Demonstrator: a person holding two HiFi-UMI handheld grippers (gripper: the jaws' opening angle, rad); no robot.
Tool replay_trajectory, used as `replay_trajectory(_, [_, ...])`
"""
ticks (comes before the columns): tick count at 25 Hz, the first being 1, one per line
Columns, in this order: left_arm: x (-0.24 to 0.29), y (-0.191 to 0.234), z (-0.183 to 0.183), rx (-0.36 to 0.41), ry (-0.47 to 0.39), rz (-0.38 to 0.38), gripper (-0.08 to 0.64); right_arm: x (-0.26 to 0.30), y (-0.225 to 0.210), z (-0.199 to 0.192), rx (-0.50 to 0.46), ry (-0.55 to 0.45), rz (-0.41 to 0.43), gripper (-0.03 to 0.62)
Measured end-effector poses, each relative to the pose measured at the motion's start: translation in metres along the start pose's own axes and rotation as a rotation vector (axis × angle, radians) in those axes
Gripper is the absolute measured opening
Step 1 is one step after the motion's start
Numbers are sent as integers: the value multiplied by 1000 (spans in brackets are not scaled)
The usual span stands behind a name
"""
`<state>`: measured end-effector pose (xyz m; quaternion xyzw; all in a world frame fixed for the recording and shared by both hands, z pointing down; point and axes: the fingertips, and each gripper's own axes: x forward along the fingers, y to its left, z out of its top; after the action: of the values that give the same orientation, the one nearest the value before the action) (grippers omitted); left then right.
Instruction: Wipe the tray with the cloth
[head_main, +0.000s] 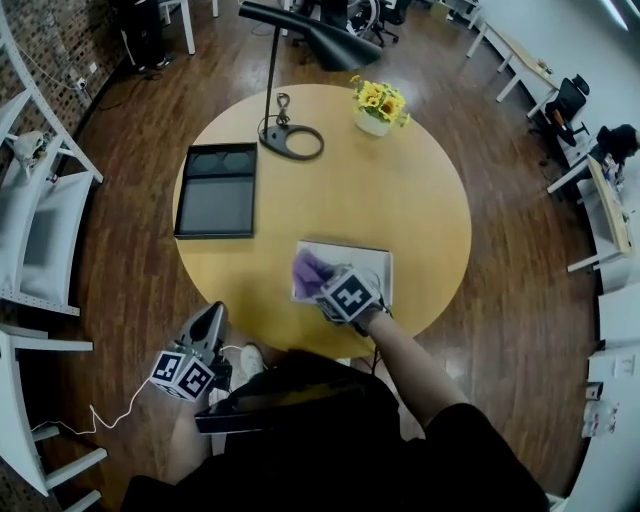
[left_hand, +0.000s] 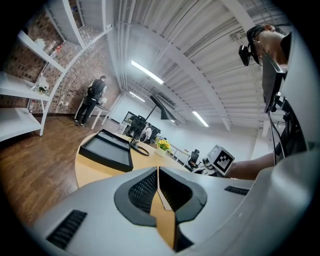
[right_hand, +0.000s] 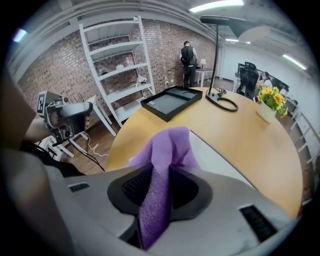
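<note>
1. Cloth (head_main: 310, 268) in the right gripper (head_main: 322, 284): purple, pinched between the jaws, with a loose fold flopping out ahead. It's at the near-left corner of the white tray (head_main: 368, 258), by the table's (head_main: 420, 200) near edge, and I can't tell whether it touches yet
2. Left gripper (head_main: 212, 318) sits low, off the table's rim, jaws pressed together on nothing and doing no work
3. There's a second tray in play: a black tray (head_main: 182, 205) well apart at the far left, near the lamp (head_main: 292, 141). I can't tell which one the task means, but the cloth is at the white one
4. Risk one: nothing pins the white tray, so a hard push could slide it across the table or off the near edge
5. Risk two: the grip is on a narrow strip of cloth, and drag on the surface could tug it out of the jaws
6. Risk three: the bunched fold may wipe only a thin stripe, and the jaw tips could scrape the tray if pressed down too steeply
</note>
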<state>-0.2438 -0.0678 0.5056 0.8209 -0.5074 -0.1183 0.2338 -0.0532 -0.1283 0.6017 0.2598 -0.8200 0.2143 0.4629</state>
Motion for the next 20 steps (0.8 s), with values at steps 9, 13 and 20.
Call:
replay_trajectory(9, [27, -20, 5, 16, 5, -44, 2, -16, 10, -8, 72, -68, 79, 101])
replay_trajectory(13, [28, -25, 8, 35, -12, -43, 2, -17, 7, -17, 71, 0, 161, 98])
replay_trajectory(20, [24, -31, 10, 55, -14, -46, 0, -23, -80, 22, 81, -1, -25, 98])
